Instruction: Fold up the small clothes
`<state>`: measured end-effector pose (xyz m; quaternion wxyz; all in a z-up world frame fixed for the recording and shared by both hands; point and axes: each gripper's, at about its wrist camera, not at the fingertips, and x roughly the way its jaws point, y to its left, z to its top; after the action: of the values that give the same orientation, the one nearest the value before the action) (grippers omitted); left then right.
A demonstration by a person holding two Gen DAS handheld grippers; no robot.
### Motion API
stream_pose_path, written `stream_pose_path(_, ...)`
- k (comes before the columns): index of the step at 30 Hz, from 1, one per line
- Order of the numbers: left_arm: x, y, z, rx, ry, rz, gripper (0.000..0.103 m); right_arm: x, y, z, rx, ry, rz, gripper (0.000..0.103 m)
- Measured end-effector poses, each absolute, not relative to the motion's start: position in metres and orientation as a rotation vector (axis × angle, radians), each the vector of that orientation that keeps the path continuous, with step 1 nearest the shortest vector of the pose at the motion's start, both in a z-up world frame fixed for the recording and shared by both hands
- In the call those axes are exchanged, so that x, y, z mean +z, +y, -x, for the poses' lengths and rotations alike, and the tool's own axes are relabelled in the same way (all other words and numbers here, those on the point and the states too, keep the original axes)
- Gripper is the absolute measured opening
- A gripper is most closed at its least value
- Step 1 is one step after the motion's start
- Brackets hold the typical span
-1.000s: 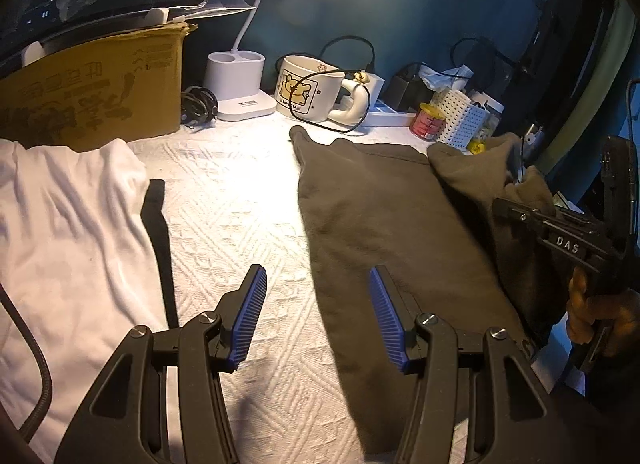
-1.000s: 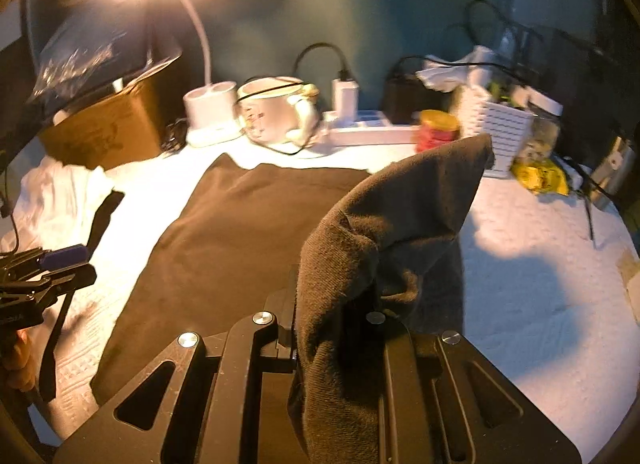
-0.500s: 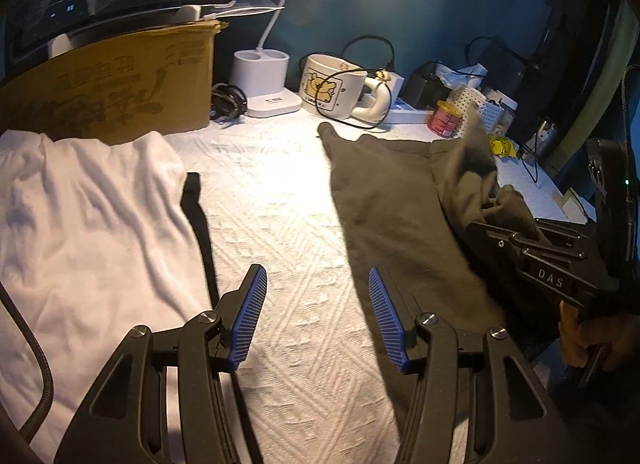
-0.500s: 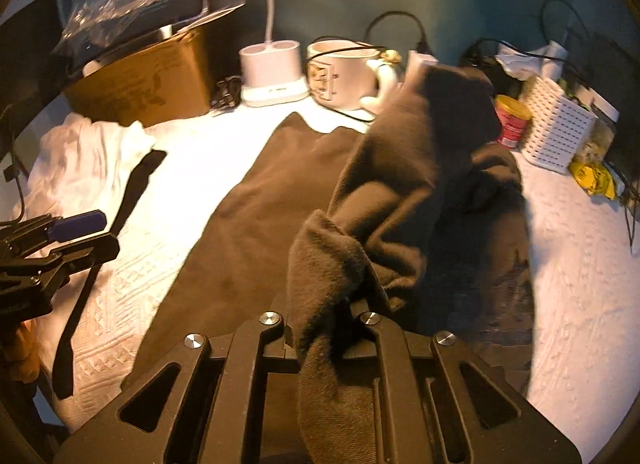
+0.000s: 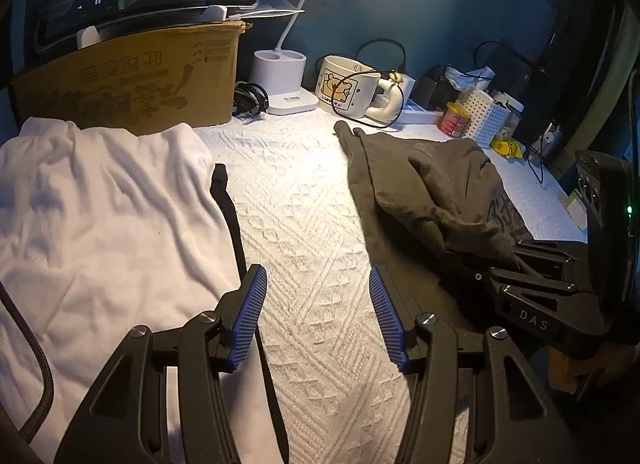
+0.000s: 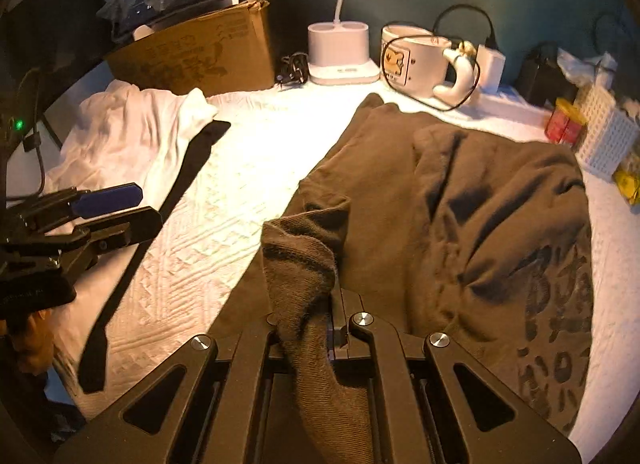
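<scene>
Lamp-lit and cluttered, the desk wears a white textured cover under a teal wall. At twelve o'clock in the left wrist view stand a white lamp base and a bear-print mug; a cardboard box sits at ten o'clock, with a perforated white basket at two o'clock. A white garment lies spread at nine o'clock, a black strap along its edge. The dark brown garment lies at the desk's centre-right, its printed side folded over onto itself. The right hand-held gripper is clenched on a ribbed edge of that brown garment, the cloth bunched between its fingers. The left hand-held gripper hangs released over bare cover between the two garments, its blue pads apart with nothing between them.
</scene>
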<state>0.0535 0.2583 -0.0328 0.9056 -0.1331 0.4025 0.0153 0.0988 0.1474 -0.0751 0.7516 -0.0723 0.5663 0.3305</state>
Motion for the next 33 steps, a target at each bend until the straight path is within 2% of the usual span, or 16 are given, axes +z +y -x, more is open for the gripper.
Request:
stream_pose_path(5,-0.030,0.255,-0.051,0.038,0.825,0.279,0.053,-0.076,0.150,-0.087,0.781,1.302,0.143,0.010)
stream_pose_path(7,-0.028,0.252,-0.051,0.037,0.823,0.276,0.053,-0.072,0.148,-0.083,0.803,1.300,0.135,0.018)
stream_pose_path(9,-0.027,0.250,-0.052,0.037,0.823,0.273,0.053,-0.065,0.142,-0.078,0.829,1.291,0.119,0.035)
stream_pose_path(11,-0.026,0.246,-0.053,0.041,0.825,0.267,0.053,-0.056,0.135,-0.073,0.844,1.272,0.118,0.044)
stream_pose_path(12,-0.025,0.244,-0.054,0.042,0.825,0.264,0.053,-0.051,0.130,-0.071,0.845,1.260,0.114,0.046)
stream_pose_path(23,-0.005,0.193,-0.070,-0.078,0.796,0.201,0.053,-0.019,0.033,-0.076,0.645,1.159,0.021,0.046)
stream_pose_path(33,-0.044,0.147,-0.088,-0.207,0.943,0.142,0.053,-0.053,-0.046,-0.076,0.421,1.214,0.000,0.046)
